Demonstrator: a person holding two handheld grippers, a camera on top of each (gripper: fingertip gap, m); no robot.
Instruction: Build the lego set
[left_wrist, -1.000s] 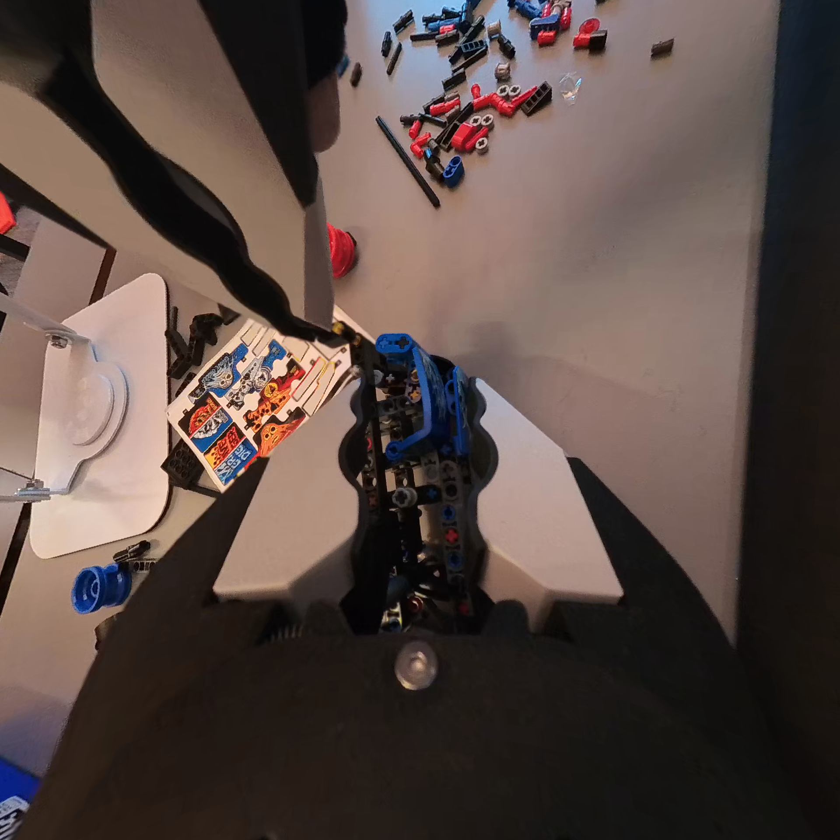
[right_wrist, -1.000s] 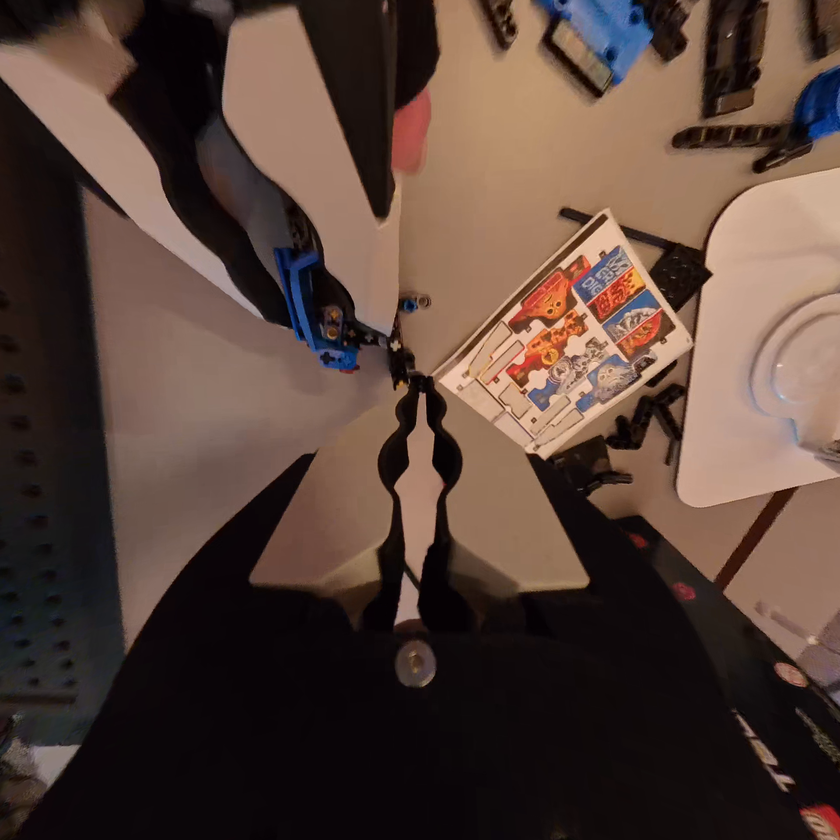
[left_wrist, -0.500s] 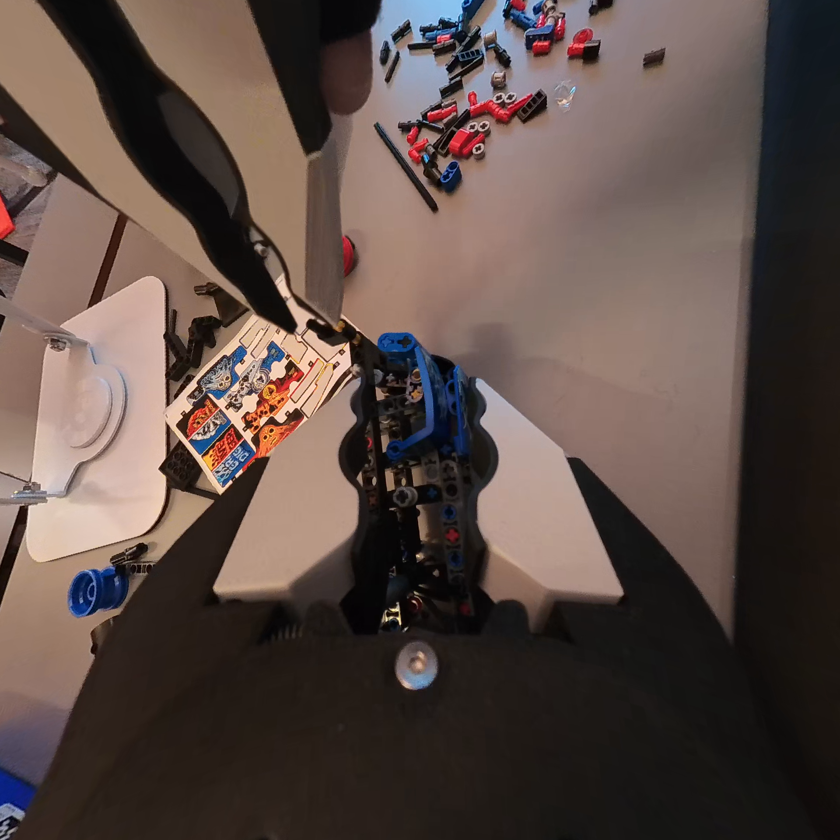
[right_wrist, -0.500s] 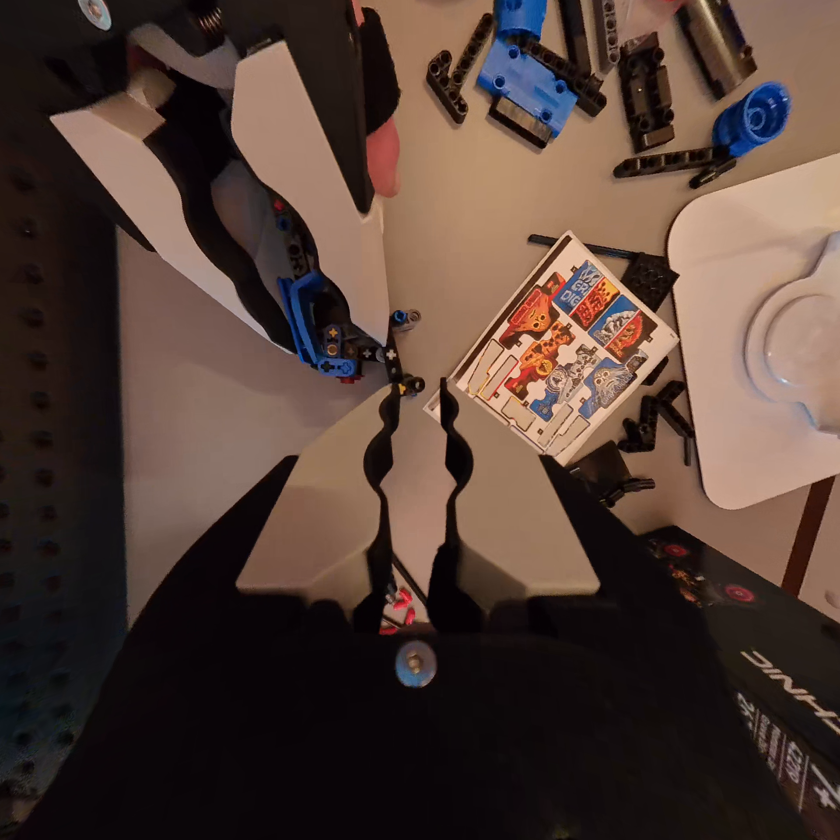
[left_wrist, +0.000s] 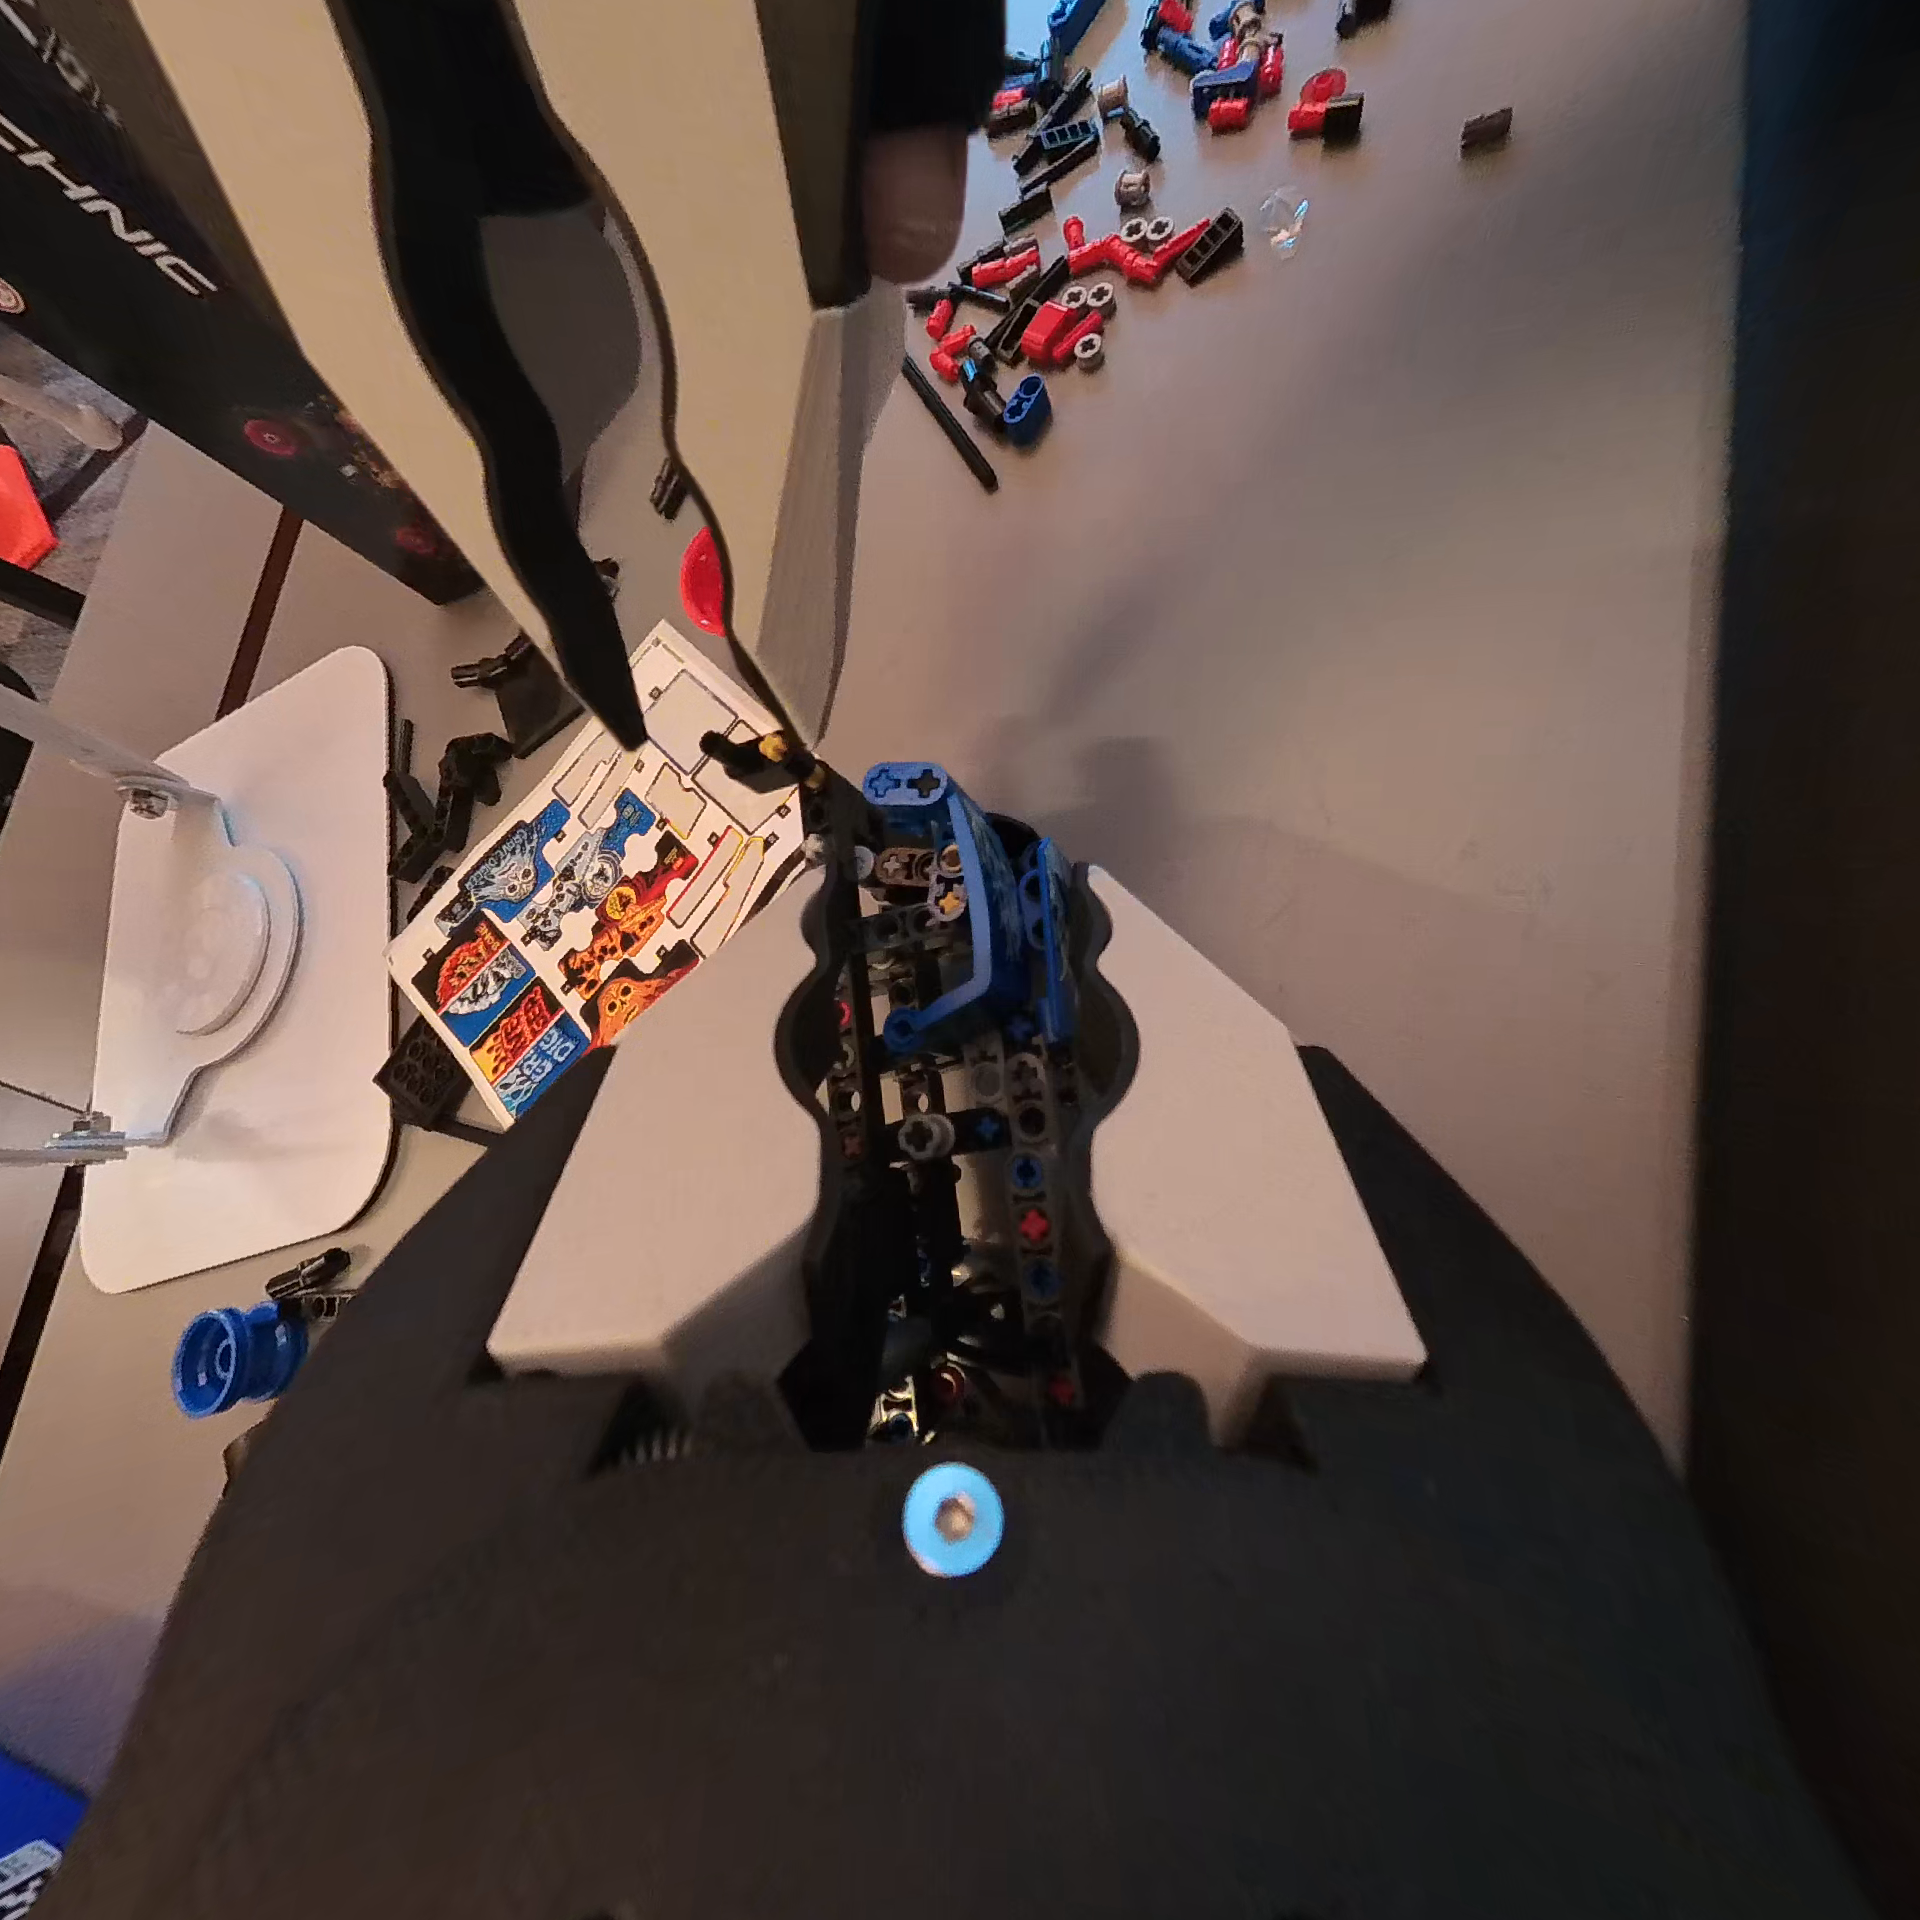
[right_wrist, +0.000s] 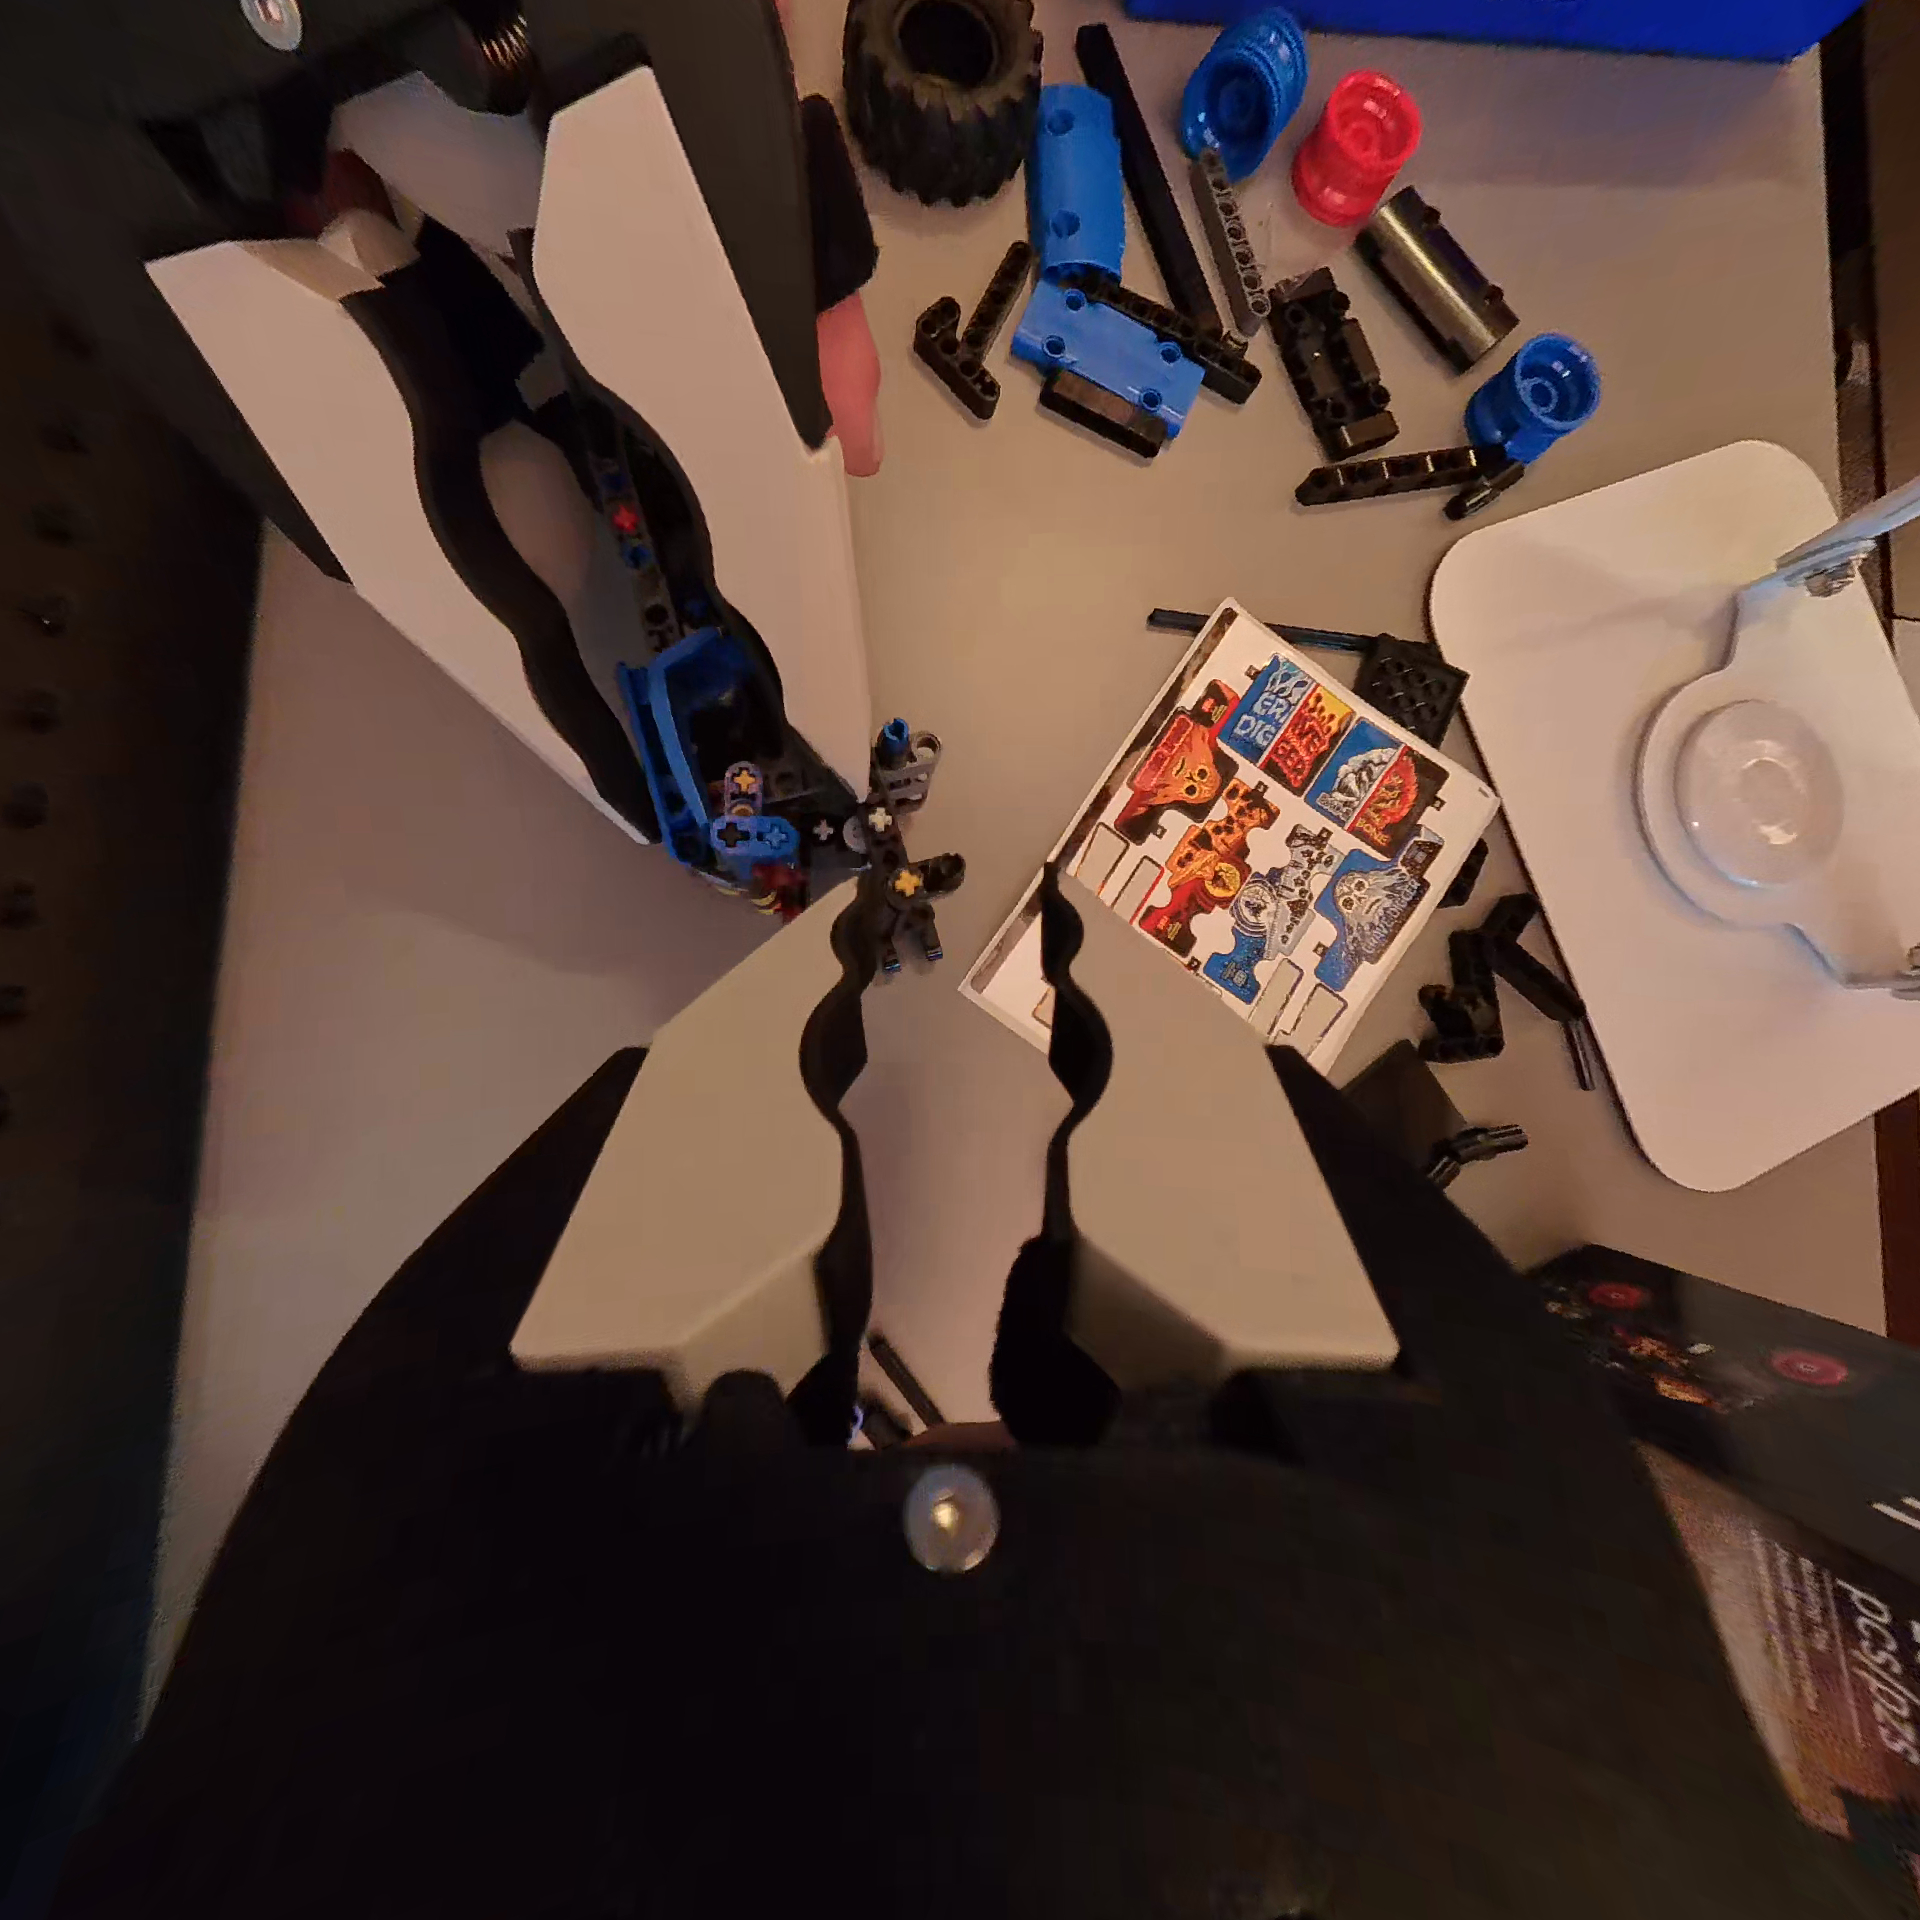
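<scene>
My left gripper (left_wrist: 951, 894) is shut on the partly built lego model (left_wrist: 966, 935), a blue, black and grey beam frame that runs back between its pads. The model also shows in the right wrist view (right_wrist: 717, 769), gripped by the left gripper (right_wrist: 727, 717). A small black connector with a yellow axle end (right_wrist: 899, 883) sticks out from the model's tip. My right gripper (right_wrist: 956, 904) is open; its left finger (right_wrist: 847, 935) stands right beside that connector and the other pad is well clear of it. In the left wrist view the connector (left_wrist: 758, 758) lies between the right gripper's spread fingertips.
A sticker sheet (right_wrist: 1268, 831) lies on the grey table by a white stand base (right_wrist: 1662, 779). Loose parts lie beyond: a black tyre (right_wrist: 940, 94), blue panels (right_wrist: 1091, 260), red and blue hubs (right_wrist: 1356, 145). A small-parts pile (left_wrist: 1091, 260) and a dark box (right_wrist: 1766, 1455) are nearby.
My right gripper's jaws, shut on the connector at the model's tip a second ago, have opened and let it go, leaving it on the model. The left gripper keeps its hold.
</scene>
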